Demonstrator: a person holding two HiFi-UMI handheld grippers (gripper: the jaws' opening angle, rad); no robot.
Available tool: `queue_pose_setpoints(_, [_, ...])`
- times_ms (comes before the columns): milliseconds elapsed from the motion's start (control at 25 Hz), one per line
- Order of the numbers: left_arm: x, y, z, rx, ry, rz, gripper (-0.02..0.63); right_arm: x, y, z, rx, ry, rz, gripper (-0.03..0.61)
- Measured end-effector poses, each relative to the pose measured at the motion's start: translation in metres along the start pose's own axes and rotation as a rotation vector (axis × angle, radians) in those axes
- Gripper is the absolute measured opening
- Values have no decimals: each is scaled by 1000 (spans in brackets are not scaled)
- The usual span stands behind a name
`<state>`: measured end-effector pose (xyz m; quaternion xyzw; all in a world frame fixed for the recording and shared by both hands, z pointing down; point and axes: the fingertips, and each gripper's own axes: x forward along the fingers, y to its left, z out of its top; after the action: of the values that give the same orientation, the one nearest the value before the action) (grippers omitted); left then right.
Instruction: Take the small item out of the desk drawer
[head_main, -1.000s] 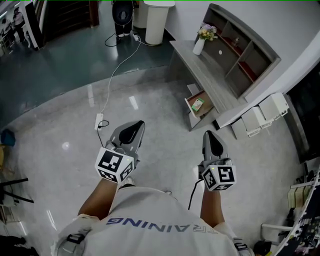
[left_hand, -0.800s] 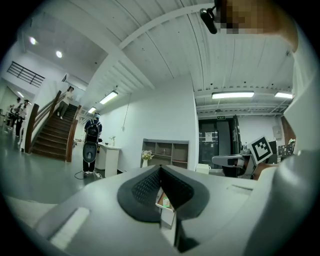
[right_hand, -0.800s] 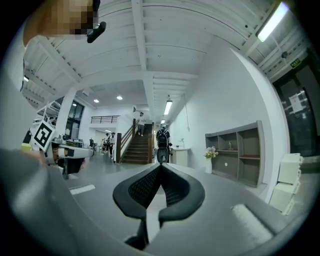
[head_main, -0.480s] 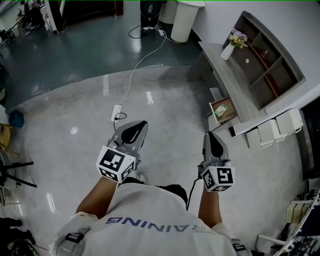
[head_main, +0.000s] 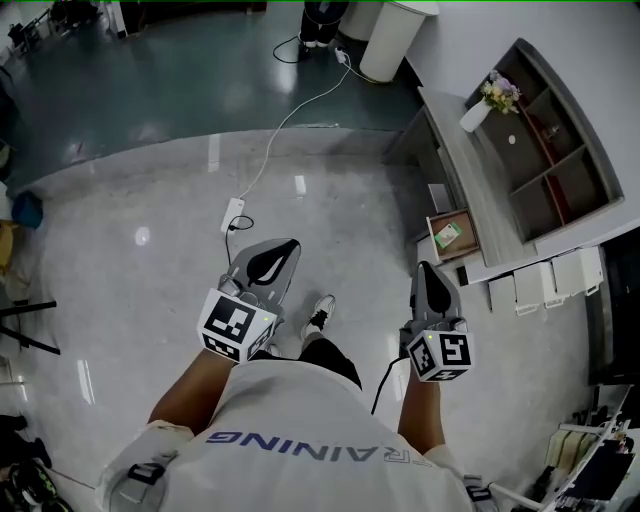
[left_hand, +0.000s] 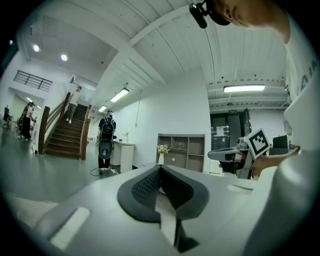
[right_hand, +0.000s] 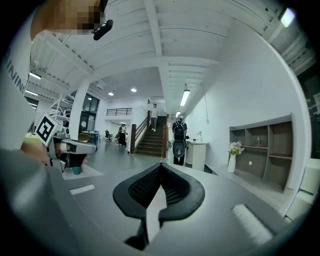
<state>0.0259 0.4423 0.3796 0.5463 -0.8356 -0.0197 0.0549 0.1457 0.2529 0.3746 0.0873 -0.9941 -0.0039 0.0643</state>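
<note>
In the head view a grey desk (head_main: 478, 188) stands to the right, with one drawer (head_main: 452, 238) pulled open toward the floor. A small green and white item (head_main: 447, 236) lies inside it. My left gripper (head_main: 279, 252) is shut and empty, held over the floor well left of the desk. My right gripper (head_main: 428, 272) is also shut and empty, a short way in front of the open drawer and not touching it. In the left gripper view the left gripper (left_hand: 160, 167) points toward the shelf unit (left_hand: 182, 150). In the right gripper view the right gripper (right_hand: 161, 165) faces a staircase.
A shelf unit (head_main: 545, 110) sits on the desk, beside a white vase of flowers (head_main: 490, 100). White boxes (head_main: 545, 280) stand beside the desk. A power strip (head_main: 232, 214) with a white cable lies on the floor ahead. A white bin (head_main: 395, 35) stands farther off. My shoe (head_main: 318, 318) shows below.
The person has stepped along the floor: the desk and open drawer have slid to the right in the head view, and a shoe has come into sight. Both grippers stay shut.
</note>
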Motion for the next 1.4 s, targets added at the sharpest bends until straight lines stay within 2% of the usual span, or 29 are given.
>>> queue_pose_setpoints(200, [36,39,14,9,-24,68,3,57,-11,8,6,-25,49,14])
queue_pose_setpoints(360, [98,35,33,82,-49,4,3,94,-58,17,29,-46,31,14])
queue_pose_setpoints(440, [134,26,40,111,-57,-32,3,106,-94,17,67,-53,1,14])
queue_pose_setpoints(680, [234,3,53,125,-36,-122,3,125,-197,13,148,-61,-105,14])
queue_pose_setpoints(840, [289,-6,53,113,-28,-139,2,126,-257,9,184,-88,-182,14])
queue_pose_setpoints(1000, [338,-9,53,92,-19,-152,2,128,-301,13,180,-115,-247,14])
queue_pose_setpoints(1200, [394,-10,59,107,-24,-201,2,142,-342,18,180,-126,-310,14])
queue_pose_setpoints(1400, [469,-14,55,77,-4,-302,2,160,-383,18,149,-101,-388,14])
